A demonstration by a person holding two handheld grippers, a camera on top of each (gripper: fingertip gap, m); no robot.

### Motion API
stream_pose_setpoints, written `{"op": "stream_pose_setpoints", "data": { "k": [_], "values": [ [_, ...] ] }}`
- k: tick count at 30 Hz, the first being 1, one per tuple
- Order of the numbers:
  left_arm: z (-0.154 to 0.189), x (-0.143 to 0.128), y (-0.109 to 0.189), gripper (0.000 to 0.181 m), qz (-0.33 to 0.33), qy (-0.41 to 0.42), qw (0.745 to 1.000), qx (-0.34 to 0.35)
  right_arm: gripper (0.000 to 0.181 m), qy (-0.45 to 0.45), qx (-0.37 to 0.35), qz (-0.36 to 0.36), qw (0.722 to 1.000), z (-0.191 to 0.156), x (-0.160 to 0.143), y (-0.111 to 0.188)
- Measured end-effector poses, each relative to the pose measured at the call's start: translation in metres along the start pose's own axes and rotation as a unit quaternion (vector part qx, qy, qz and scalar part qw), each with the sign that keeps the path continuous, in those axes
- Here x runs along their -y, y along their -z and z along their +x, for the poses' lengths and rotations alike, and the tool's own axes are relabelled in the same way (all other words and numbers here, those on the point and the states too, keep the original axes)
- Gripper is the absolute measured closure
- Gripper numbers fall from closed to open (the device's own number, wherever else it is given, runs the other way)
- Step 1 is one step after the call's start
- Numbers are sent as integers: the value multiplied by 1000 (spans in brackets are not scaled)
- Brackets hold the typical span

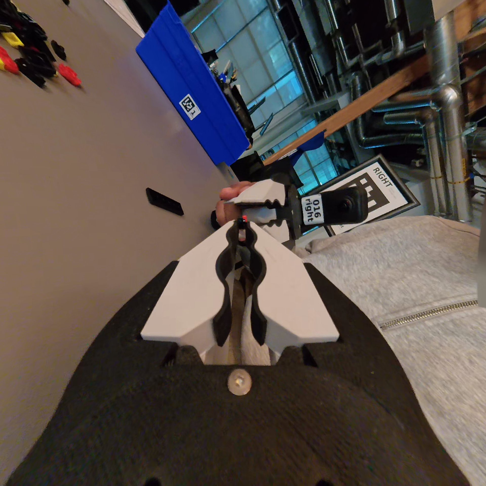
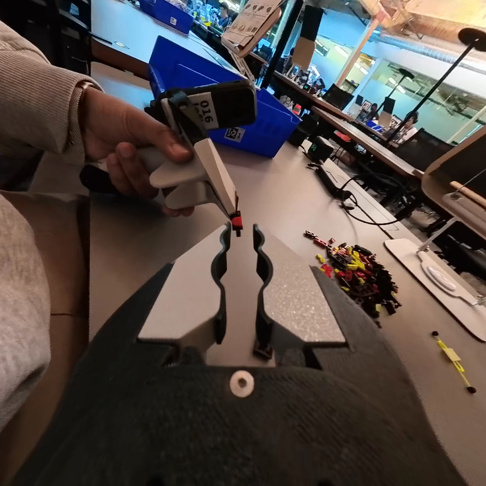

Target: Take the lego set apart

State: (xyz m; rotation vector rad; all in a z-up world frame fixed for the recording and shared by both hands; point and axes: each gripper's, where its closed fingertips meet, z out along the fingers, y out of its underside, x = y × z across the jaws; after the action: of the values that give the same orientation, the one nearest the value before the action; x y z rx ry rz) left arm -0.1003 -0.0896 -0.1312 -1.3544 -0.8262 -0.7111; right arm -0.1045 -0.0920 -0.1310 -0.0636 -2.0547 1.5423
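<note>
Left gripper [image 2: 234,216]: pinched tight on a small red-and-black lego piece [image 2: 236,223], held above the table [image 2: 289,200].
Right gripper [image 2: 241,229]: jaws apart, empty, tips flanking the piece's black end.
Risk: a skewed pull could flick the tiny piece loose.
Room: bare table below; brick pile [image 2: 360,273] to the right, blue bin [image 2: 252,136] beyond.

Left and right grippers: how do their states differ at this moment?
The left gripper is shut on a small red and black lego piece; the right gripper is open and holds nothing. The left points steeply down; the right lies flatter, its fingertips flanking the piece. Both have white fingers with black wavy pads.
</note>
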Motion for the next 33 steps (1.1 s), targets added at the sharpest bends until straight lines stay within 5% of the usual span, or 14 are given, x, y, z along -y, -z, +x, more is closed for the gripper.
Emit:
{"op": "stream_pose_setpoints", "data": {
  "k": [33],
  "values": [
    [0, -20, -3, 176, -66, 2, 998, 0, 176, 15, 87, -7, 996, -17, -6, 9]
  ]
}}
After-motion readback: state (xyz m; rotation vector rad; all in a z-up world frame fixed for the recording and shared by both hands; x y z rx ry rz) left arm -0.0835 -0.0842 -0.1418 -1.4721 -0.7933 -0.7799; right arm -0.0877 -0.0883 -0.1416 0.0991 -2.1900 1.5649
